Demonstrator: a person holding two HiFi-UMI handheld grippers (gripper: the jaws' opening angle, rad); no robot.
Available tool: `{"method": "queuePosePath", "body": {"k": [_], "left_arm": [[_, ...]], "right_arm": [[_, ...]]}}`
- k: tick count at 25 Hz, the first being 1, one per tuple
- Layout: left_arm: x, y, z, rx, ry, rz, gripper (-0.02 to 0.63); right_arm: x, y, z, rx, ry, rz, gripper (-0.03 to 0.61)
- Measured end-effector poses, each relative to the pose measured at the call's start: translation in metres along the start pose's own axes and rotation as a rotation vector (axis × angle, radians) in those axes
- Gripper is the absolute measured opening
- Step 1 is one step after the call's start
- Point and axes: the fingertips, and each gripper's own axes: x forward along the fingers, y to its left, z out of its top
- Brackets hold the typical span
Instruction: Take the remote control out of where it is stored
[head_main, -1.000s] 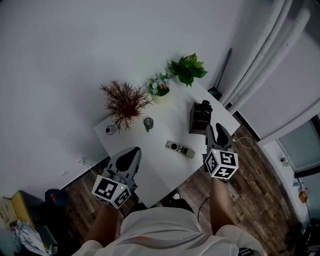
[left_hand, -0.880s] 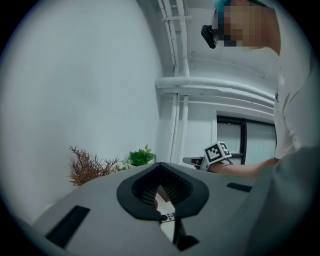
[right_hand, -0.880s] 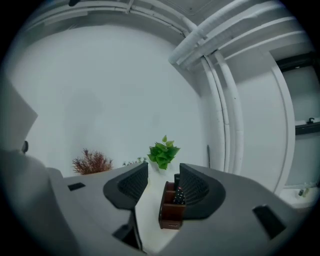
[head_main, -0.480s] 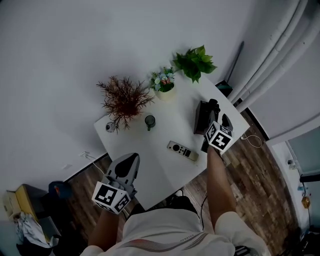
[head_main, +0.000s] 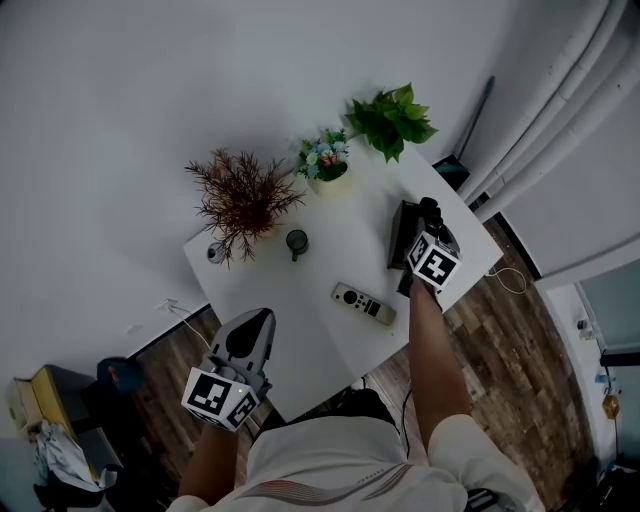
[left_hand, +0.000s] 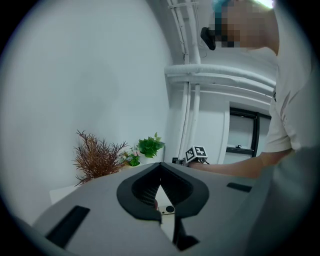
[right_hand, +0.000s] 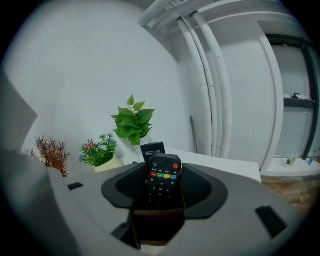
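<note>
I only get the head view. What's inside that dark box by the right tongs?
Observer: A black remote, standing up. The right gripper view shows its buttons.
Operator: Are the tongs squeezing it?
Observer: No. The right tongs have just been opening and now stand on either side of it.
Operator: Is anything else in there?
Observer: A second remote, right behind the first.
</note>
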Motion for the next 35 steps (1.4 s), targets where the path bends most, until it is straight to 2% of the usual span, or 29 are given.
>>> {"method": "queuePosePath", "body": {"k": [6, 13, 18, 23, 26, 29, 35], "left_arm": [[-0.001, 0.002, -0.001, -0.002, 0.000, 0.003, 0.005], [-0.006, 0.004, 0.000, -0.002, -0.005, 0.000, 0.005], [-0.010, 0.004, 0.002, -0.013, -0.030, -0.015, 0.005], [-0.020, 0.007, 0.006, -0.035, -0.073, -0.012, 0.005], [-0.028, 0.009, 0.010, -0.046, -0.103, -0.009, 0.005], [-0.038, 0.013, 0.014, -0.050, -0.127, -0.005, 0.005], [-0.067, 0.038, 0.013, -0.055, -0.150, 0.038, 0.005]], "right_arm": [[0.003, -0.002, -0.002, 0.001, 0.005, -0.012, 0.216], [-0.016, 0.012, 0.019, -0.027, -0.083, 0.080, 0.204], [-0.054, 0.032, 0.053, -0.122, -0.188, 0.153, 0.204], [-0.108, 0.079, 0.072, -0.283, -0.220, 0.308, 0.204], [-0.143, 0.112, 0.061, -0.379, -0.179, 0.424, 0.204], [-0.173, 0.147, 0.033, -0.481, -0.083, 0.561, 0.204], [-0.211, 0.212, -0.056, -0.720, 0.171, 0.777, 0.202]]}}
